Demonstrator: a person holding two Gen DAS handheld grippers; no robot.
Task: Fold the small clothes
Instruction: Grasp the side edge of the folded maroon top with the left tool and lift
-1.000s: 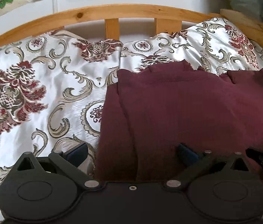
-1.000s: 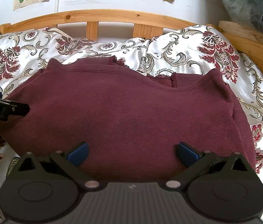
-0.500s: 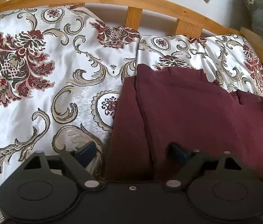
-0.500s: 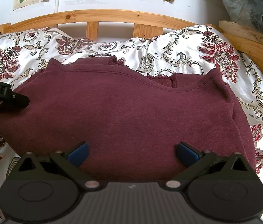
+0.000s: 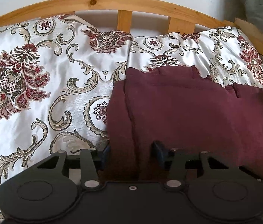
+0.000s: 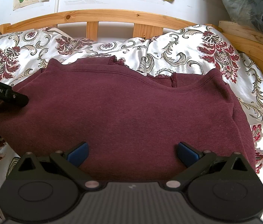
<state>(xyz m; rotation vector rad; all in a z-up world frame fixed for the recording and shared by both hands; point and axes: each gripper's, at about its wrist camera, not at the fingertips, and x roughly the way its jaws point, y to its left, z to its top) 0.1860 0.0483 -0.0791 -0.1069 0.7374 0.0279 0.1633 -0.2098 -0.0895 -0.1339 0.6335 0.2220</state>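
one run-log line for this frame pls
task: fold small clothes | left hand-held gripper: closing, maroon sweater edge between jaws | right hand-held gripper: open over sweater's near edge | sweater: flat on floral bedspread

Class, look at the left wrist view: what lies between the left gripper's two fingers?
A bunched side edge of the maroon sweatshirt lies between the closing fingers of the left gripper, seen in the left wrist view.

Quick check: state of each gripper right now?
Left gripper: jaws closing around the left edge fold of the maroon sweatshirt, pads not yet pressing.
Right gripper: open, holding nothing, over the sweatshirt's near edge.
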